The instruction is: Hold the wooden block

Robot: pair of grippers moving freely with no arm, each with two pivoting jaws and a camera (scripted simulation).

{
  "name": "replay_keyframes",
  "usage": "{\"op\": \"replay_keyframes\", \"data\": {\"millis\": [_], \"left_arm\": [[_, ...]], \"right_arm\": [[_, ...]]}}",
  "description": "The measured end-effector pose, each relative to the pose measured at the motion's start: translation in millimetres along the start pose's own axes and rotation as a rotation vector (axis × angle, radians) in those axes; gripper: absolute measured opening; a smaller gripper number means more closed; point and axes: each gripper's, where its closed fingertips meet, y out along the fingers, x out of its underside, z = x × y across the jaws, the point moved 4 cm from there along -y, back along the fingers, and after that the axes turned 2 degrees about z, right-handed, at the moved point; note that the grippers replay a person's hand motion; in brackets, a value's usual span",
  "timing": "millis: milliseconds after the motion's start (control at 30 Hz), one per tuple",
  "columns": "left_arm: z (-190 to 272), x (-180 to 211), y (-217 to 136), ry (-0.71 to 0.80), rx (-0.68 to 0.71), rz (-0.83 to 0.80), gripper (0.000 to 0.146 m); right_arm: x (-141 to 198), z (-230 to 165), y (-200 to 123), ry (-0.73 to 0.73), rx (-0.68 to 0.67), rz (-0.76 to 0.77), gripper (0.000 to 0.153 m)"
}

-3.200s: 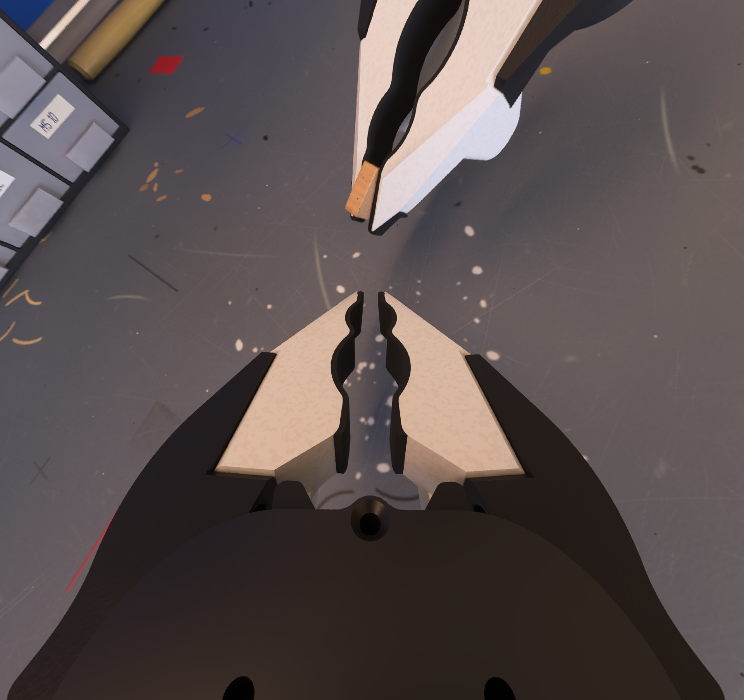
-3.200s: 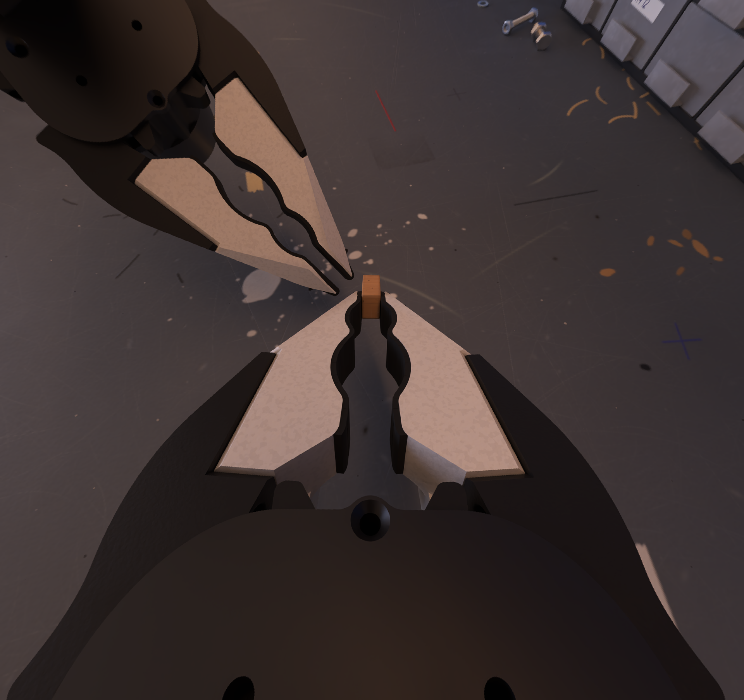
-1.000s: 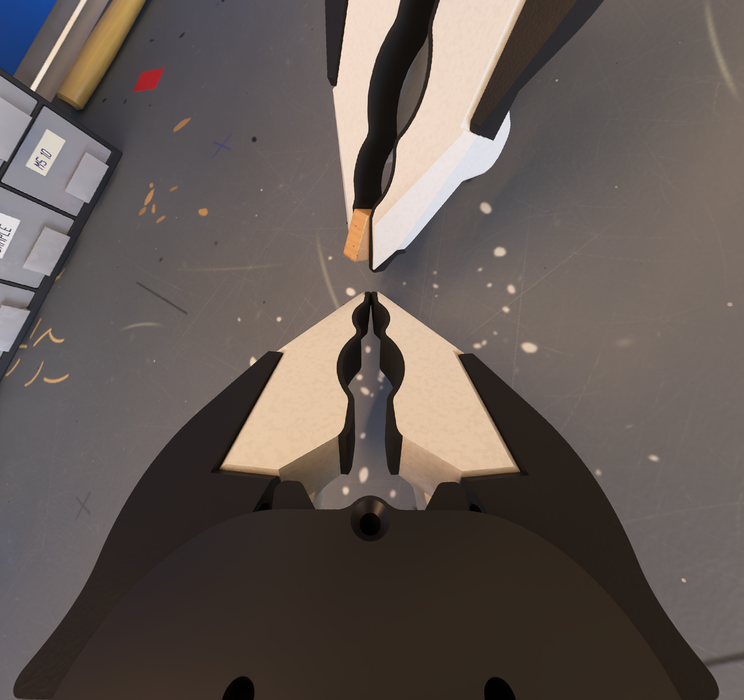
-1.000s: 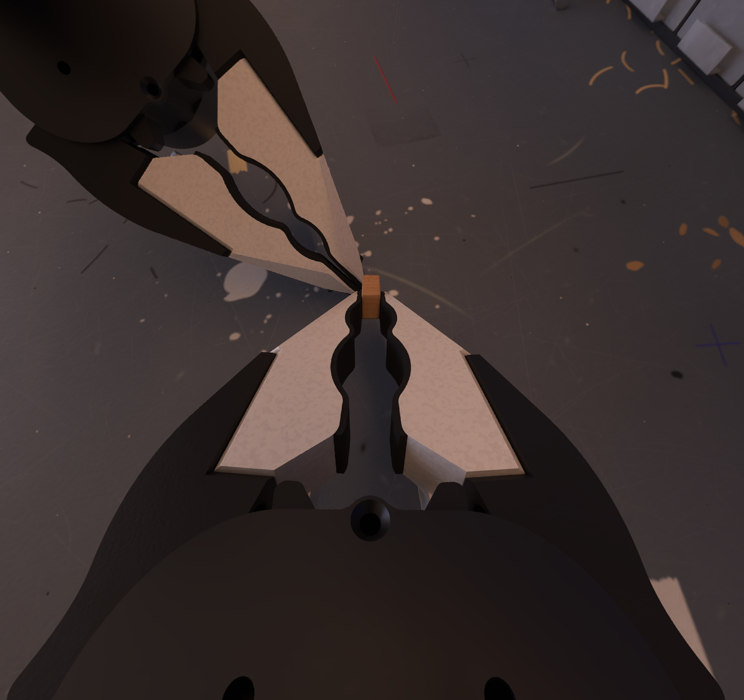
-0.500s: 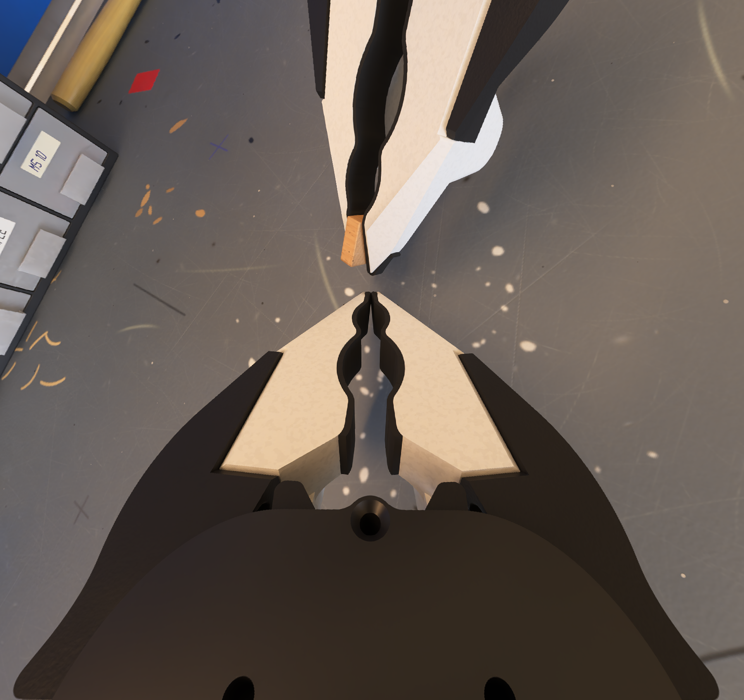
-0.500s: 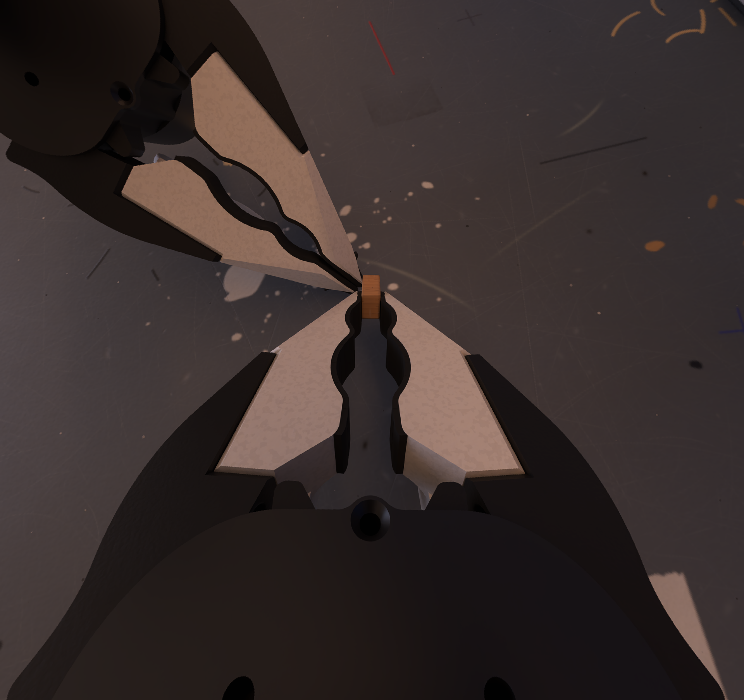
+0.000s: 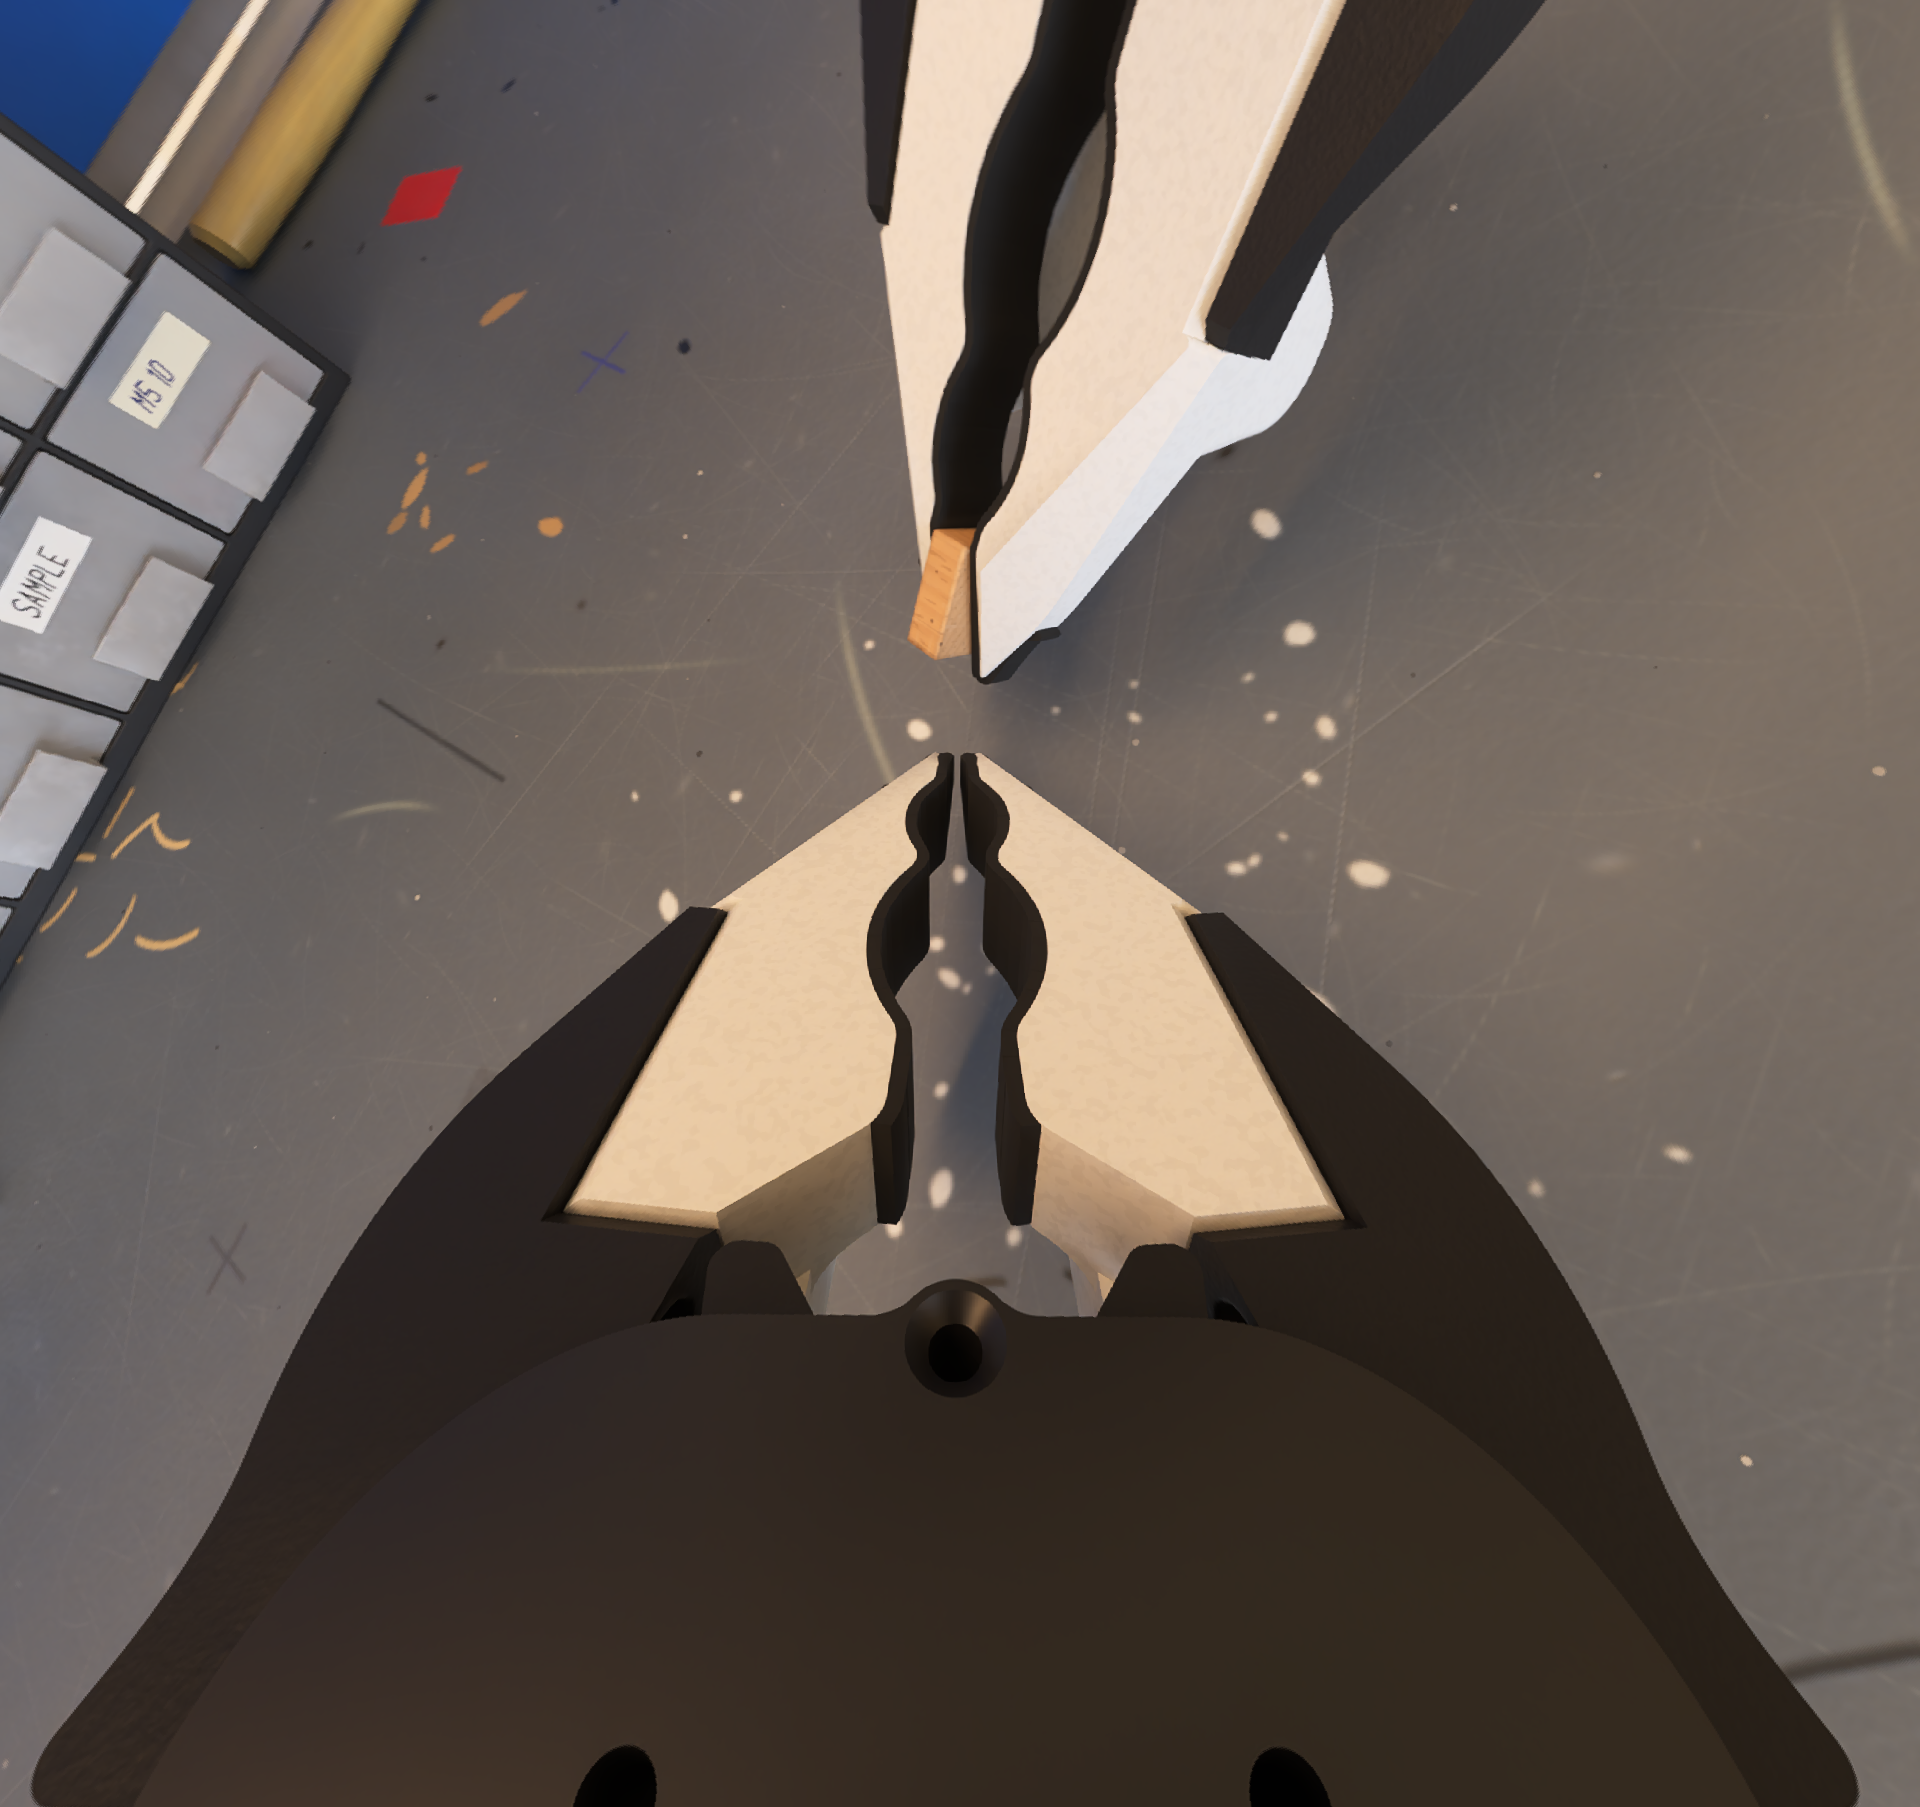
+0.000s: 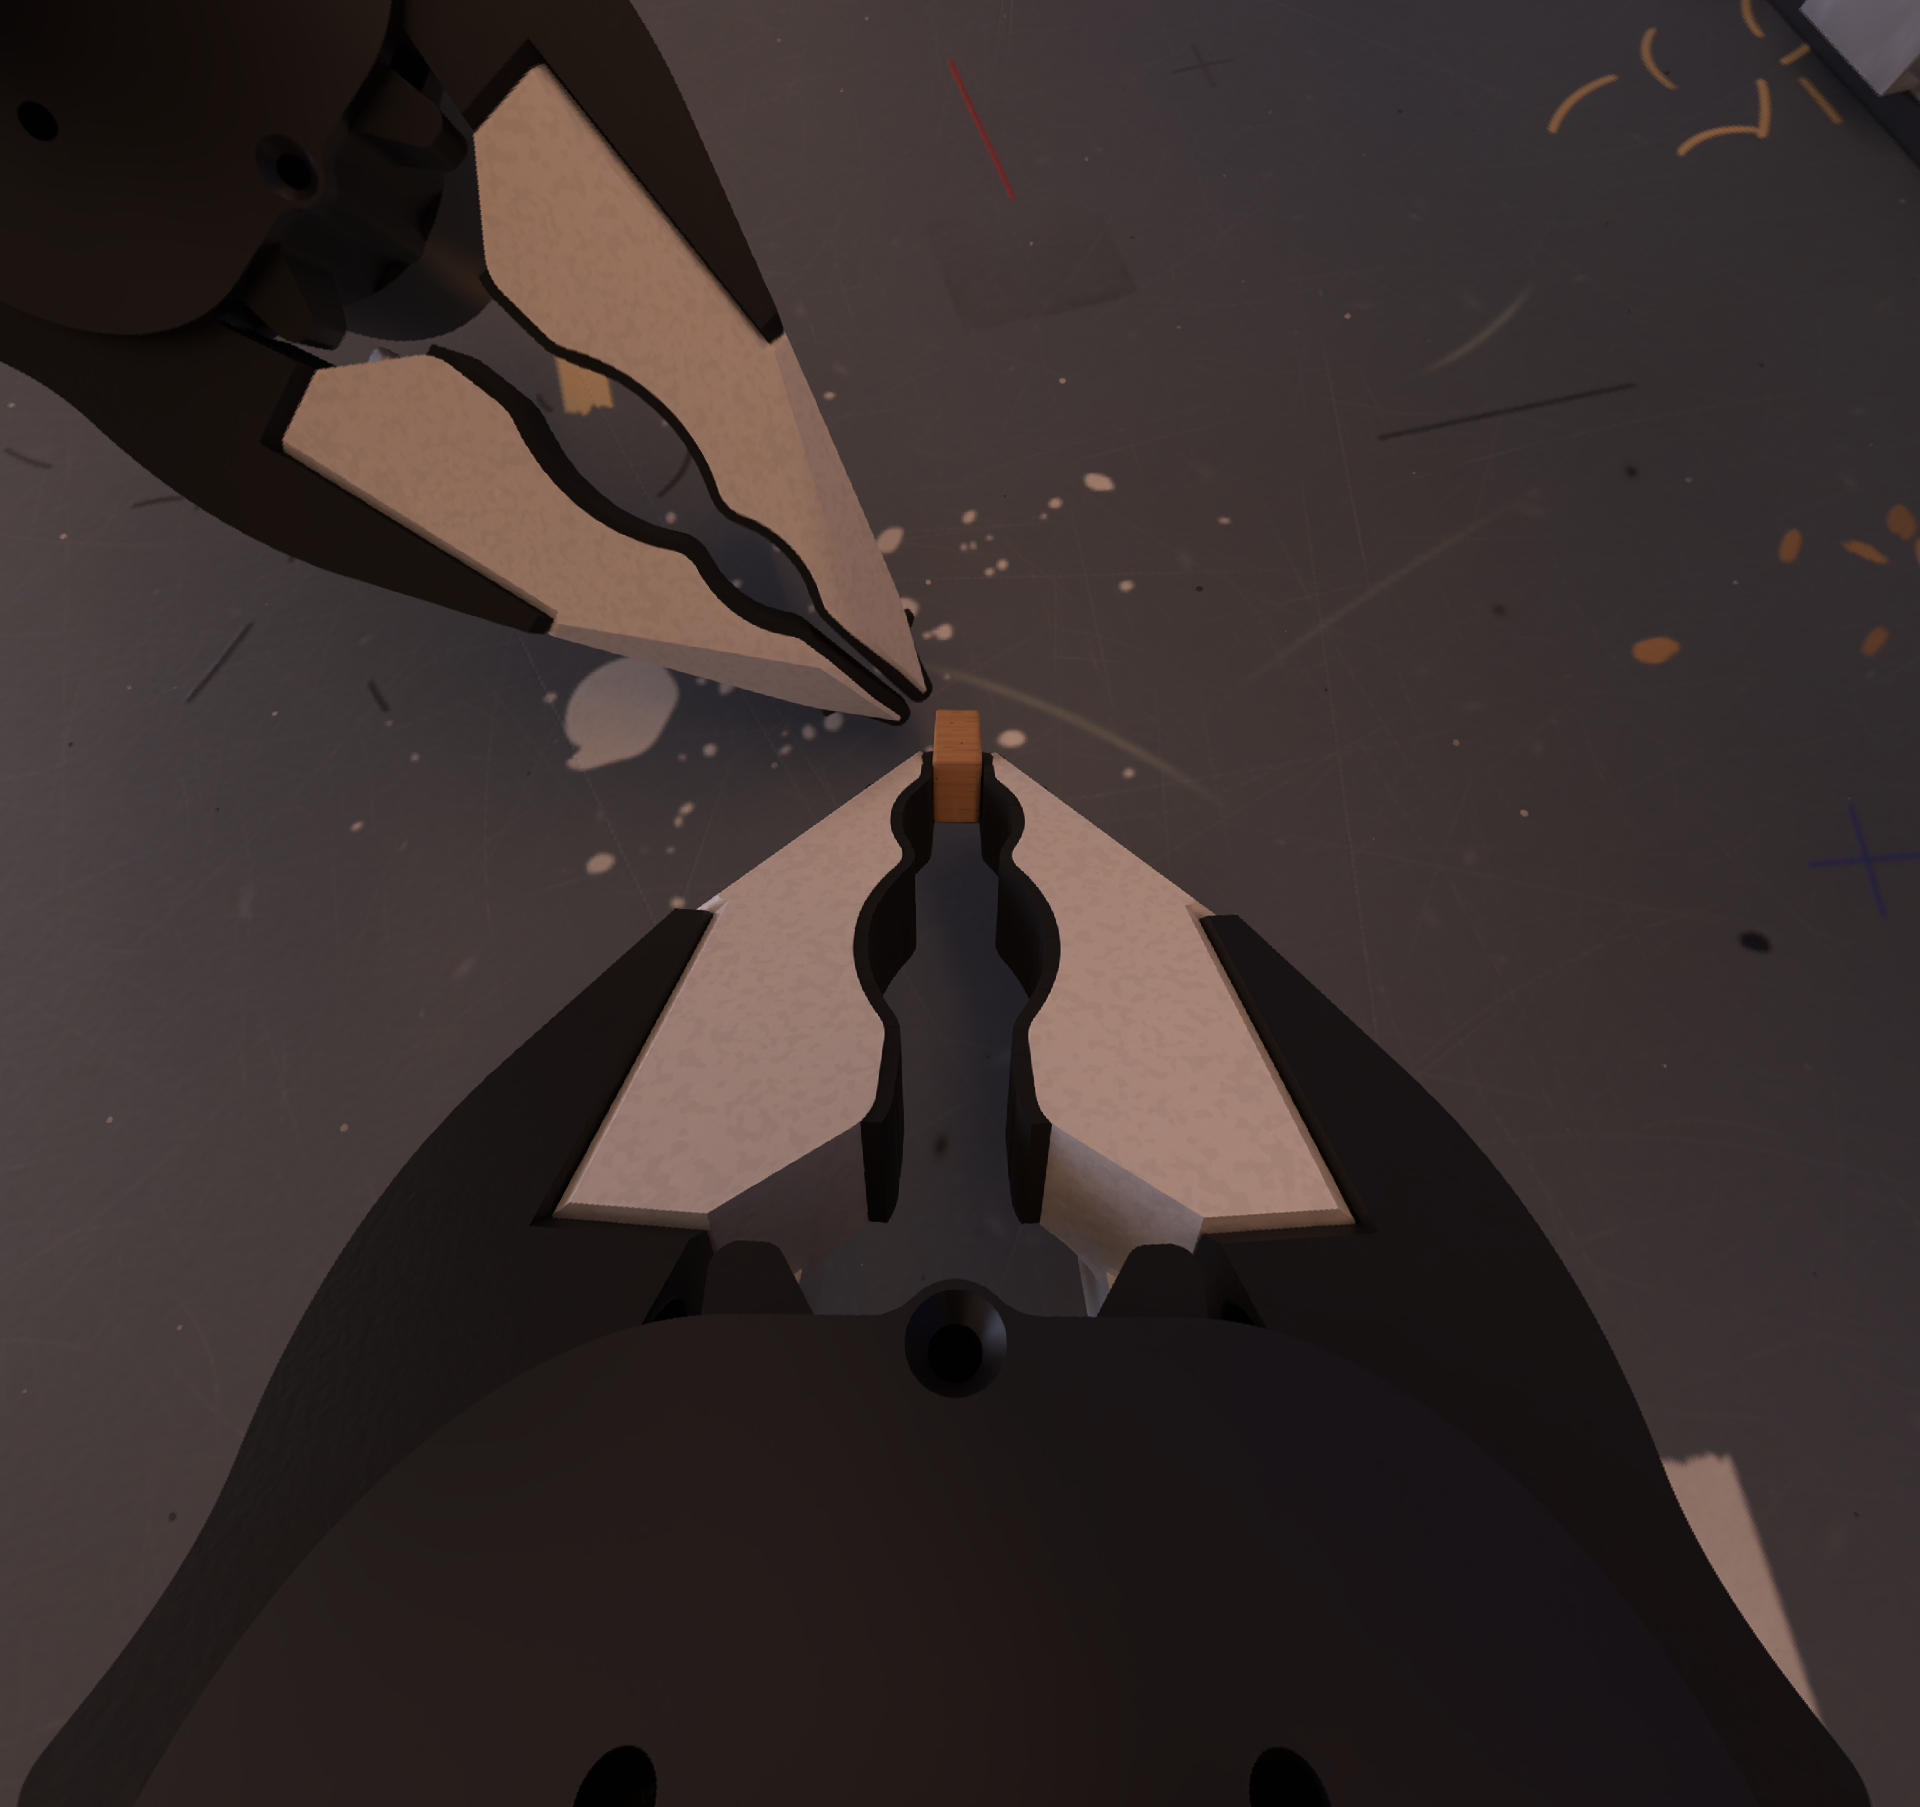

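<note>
Above the scuffed grey workbench (image 7: 1558,822), the right gripper (image 8: 957,758) pinches the wooden block (image 8: 956,766) at its fingertips.

Its two fingers are closed down on the small tan block, which pokes out a little past the tips and hangs clear of the bench. Just beside the block, the left gripper (image 7: 955,758) points its tips toward it from the other side, apart from it by a thin gap; that gripper's fingers are drawn nearly together with only a slit between them and nothing in it. Well away from the block stands a grey drawer cabinet (image 7: 156,469) with small labels, and beyond that lies a brass-coloured rod (image 7: 332,84). Pale paint specks (image 7: 1299,633) dot the bench near the block, orange flecks (image 7: 426,500) lie toward the cabinet, and a small red patch (image 7: 421,196) sits near the rod.
</note>
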Motion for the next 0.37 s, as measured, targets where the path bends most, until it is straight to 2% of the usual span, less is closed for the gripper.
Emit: {"op": "replay_keyframes", "data": {"millis": [367], "left_arm": [[0.6,0.9,2.7,-0.006,0.004,-0.021,0.000]], "right_arm": [[-2.5,-1.8,2.1,-0.027,0.037,-0.058,0.007]]}}
